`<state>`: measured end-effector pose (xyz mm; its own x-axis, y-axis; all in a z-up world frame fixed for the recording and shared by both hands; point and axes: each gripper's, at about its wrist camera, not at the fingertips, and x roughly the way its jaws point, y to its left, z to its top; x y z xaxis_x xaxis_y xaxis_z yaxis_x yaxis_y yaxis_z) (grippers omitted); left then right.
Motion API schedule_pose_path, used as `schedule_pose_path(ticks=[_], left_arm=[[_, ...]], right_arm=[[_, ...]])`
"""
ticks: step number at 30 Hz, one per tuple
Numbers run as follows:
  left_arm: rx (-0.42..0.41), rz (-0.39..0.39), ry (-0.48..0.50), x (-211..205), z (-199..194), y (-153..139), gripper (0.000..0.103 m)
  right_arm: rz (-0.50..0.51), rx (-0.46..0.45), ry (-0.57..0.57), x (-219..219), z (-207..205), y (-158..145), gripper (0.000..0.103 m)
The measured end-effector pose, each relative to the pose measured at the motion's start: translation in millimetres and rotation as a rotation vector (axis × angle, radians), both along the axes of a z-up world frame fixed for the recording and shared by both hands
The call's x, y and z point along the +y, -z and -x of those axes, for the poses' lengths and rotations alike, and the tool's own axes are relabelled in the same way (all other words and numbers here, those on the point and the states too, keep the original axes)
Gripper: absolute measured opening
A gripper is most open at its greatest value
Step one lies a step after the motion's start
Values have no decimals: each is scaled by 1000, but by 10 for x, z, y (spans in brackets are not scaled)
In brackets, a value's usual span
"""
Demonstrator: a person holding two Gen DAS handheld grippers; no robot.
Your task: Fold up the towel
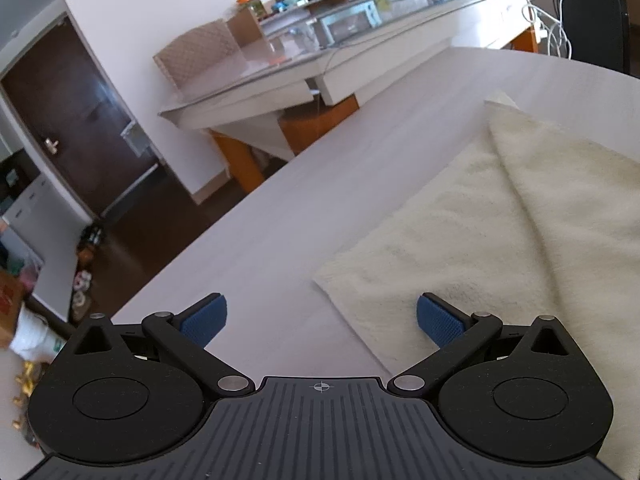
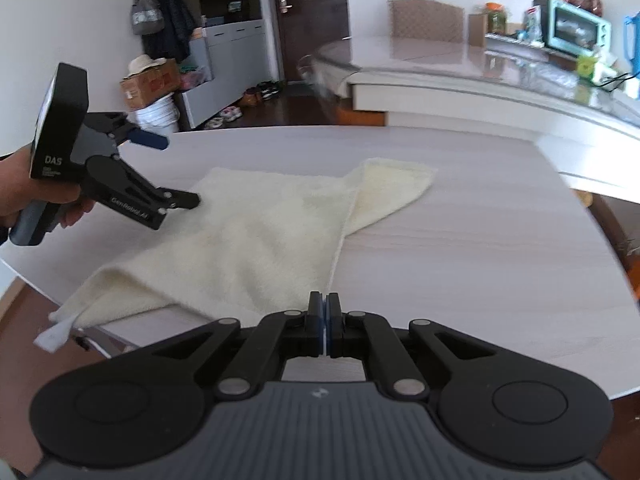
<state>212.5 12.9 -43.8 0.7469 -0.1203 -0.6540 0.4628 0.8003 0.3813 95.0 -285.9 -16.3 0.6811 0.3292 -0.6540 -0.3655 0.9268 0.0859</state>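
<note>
The right gripper (image 2: 324, 322) has its blue pads pressed together on a thin sliver of white, apparently the towel's near edge, pinched just where the cloth comes down to the fingers. The left gripper (image 1: 321, 320) is spread wide with nothing between its pads, hanging over the near left corner of the towel (image 1: 460, 248), its right pad above the cloth and its left pad over the bare table (image 1: 280, 208). The towel lies partly doubled on the pale wood-grain top, its long axis running from the table's near edge up and away to the right, so the free corner the left gripper would need sits just ahead and to the right of its fingers. Only the right wrist view shows the whole outline: one end drooping off the table edge, a corner peeking out beyond the fold line, and the hand (image 2: 24, 184) holding the left tool. The left wrist view alone shows the diagonal ridge of the upper layer up close.
</note>
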Motion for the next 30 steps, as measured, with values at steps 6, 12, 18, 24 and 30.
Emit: schedule_pose_path(ticks=[6,12,18,24,30], left_arm=[[2,1,-94,107,-221,10,103],[-1,-2,-171,261,-390,10,103],[-22,-19,-171,245,-362,14,103],[-55,-35,-117,198,-122,-64,103],[-83,54,127,320,500,-317,103]], right_arm=[[7,8,42,-218,-7,-11,1],[-6,43,29,-319,42,-21,1],[1,88,10,-367,235,-30,1],[-3,88,28,-380,286,10,2],[-20,75,28,-355,241,18,2]])
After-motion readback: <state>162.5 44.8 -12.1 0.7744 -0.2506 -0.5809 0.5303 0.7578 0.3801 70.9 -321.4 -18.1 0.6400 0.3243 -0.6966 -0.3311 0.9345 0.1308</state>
